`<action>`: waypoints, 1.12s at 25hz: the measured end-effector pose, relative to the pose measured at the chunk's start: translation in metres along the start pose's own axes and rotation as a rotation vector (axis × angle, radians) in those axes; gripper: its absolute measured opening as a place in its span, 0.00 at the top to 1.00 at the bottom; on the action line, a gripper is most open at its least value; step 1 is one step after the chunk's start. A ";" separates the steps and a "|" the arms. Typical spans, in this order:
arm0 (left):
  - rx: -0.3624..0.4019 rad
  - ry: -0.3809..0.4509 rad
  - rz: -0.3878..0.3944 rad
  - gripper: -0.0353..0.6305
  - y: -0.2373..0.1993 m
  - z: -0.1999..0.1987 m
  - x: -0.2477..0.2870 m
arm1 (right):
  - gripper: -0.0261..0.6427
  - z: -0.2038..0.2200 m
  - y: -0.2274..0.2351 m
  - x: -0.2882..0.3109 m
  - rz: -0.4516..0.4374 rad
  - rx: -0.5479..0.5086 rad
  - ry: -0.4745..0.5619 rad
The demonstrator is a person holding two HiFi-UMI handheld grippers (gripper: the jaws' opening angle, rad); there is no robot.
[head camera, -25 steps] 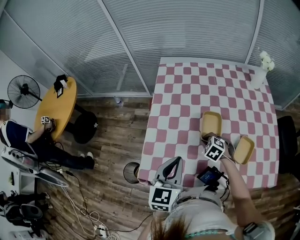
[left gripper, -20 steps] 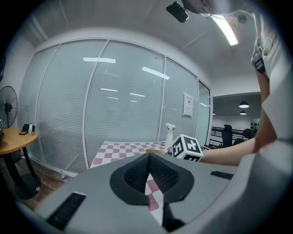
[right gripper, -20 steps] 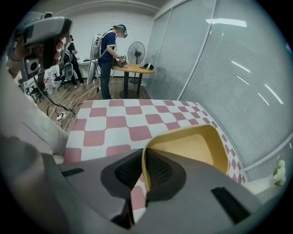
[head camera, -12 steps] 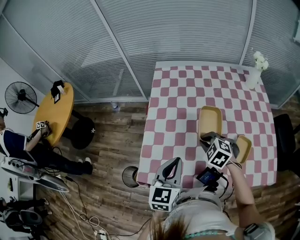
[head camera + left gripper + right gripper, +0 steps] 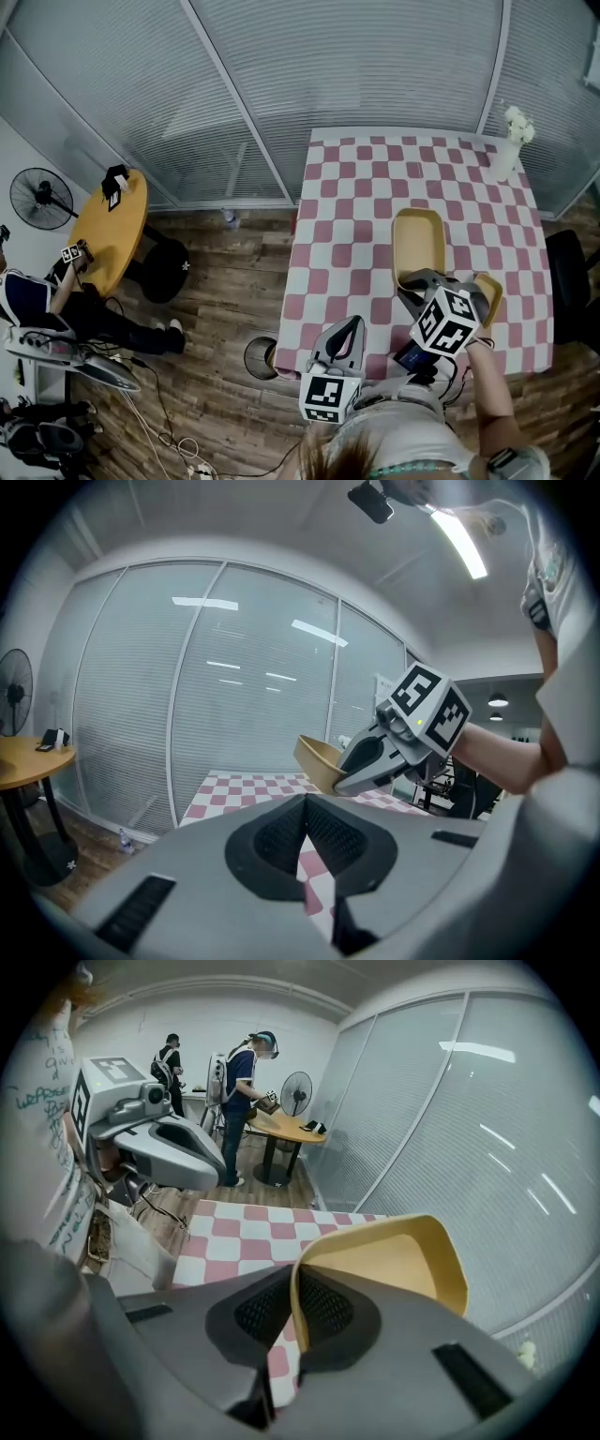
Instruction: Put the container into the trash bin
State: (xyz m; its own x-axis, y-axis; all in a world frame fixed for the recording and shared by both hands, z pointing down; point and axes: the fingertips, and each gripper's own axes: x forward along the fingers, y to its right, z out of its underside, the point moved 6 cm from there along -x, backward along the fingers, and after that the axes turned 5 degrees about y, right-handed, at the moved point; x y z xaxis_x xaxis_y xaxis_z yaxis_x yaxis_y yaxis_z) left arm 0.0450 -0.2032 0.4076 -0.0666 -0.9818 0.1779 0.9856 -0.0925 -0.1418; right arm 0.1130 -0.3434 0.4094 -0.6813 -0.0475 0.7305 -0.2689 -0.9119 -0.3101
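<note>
A yellow shallow container [image 5: 419,246] hangs tilted above the pink-checked table [image 5: 347,216]. My right gripper [image 5: 412,281] is shut on its near rim. In the right gripper view the rim [image 5: 298,1307] is pinched between the dark pads and the container [image 5: 394,1260] spreads out beyond them. The left gripper view shows the same container [image 5: 317,757] held by the right gripper [image 5: 370,761]. My left gripper [image 5: 349,323] stays by the table's near edge, shut with nothing in it [image 5: 305,803]. The round trash bin [image 5: 257,354] stands on the floor by the table's near left corner.
A second yellow container [image 5: 487,298] lies on the table to the right. A vase of white flowers [image 5: 506,155] stands at the far right corner. A black chair [image 5: 567,281] is at the right. A round yellow table [image 5: 108,230], fan [image 5: 42,197] and seated person [image 5: 37,300] are far left.
My right gripper has risen from the table with the yellow container in its jaws, and the container now looks larger and higher. The left gripper has stayed still.
</note>
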 end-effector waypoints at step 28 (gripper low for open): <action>-0.018 -0.004 -0.052 0.94 0.001 0.006 -0.004 | 0.95 -0.019 -0.013 0.008 -0.054 -0.058 0.119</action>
State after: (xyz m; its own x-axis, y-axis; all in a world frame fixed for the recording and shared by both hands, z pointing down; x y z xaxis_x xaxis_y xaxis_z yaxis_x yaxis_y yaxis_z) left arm 0.0473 -0.1987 0.4121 -0.1173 -0.9749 0.1891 0.9778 -0.1467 -0.1499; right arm 0.0983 -0.3242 0.4077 -0.7398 0.0532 0.6708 -0.3443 -0.8864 -0.3094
